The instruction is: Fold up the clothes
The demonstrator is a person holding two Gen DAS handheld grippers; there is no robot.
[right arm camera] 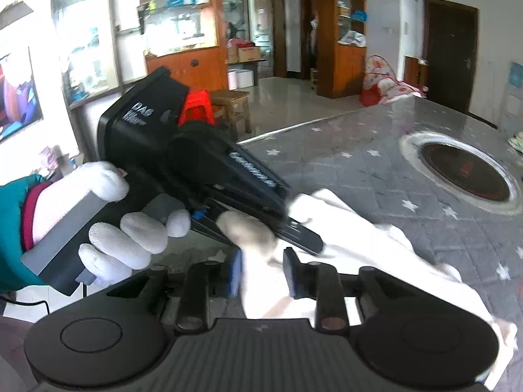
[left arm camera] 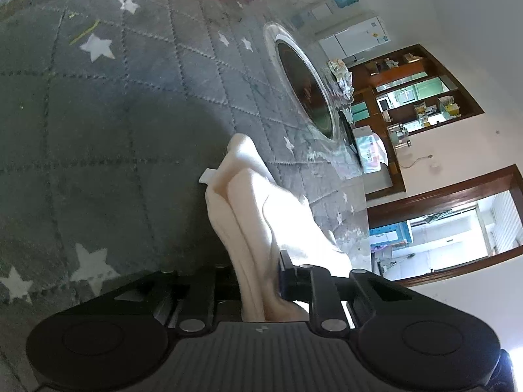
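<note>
A white garment (left arm camera: 258,215) hangs bunched in folds over the grey star-patterned quilted cover (left arm camera: 98,124). My left gripper (left arm camera: 258,277) is shut on the garment, whose cloth fills the gap between its jaws. In the right wrist view the same white garment (right arm camera: 376,245) is lifted above the cover (right arm camera: 359,163). My right gripper (right arm camera: 263,272) has cloth between its blue-padded fingers (right arm camera: 236,271), and the jaws stand a little apart around it. The left gripper (right arm camera: 294,225), held by a white-gloved hand (right arm camera: 130,238), pinches the garment just ahead of the right one.
A round glass-rimmed dark inset (right arm camera: 464,171) sits in the table; it also shows in the left wrist view (left arm camera: 304,88). Wooden shelves (right arm camera: 346,32), a red stool (right arm camera: 196,107) and a wooden stool (right arm camera: 232,104) stand beyond the table edge.
</note>
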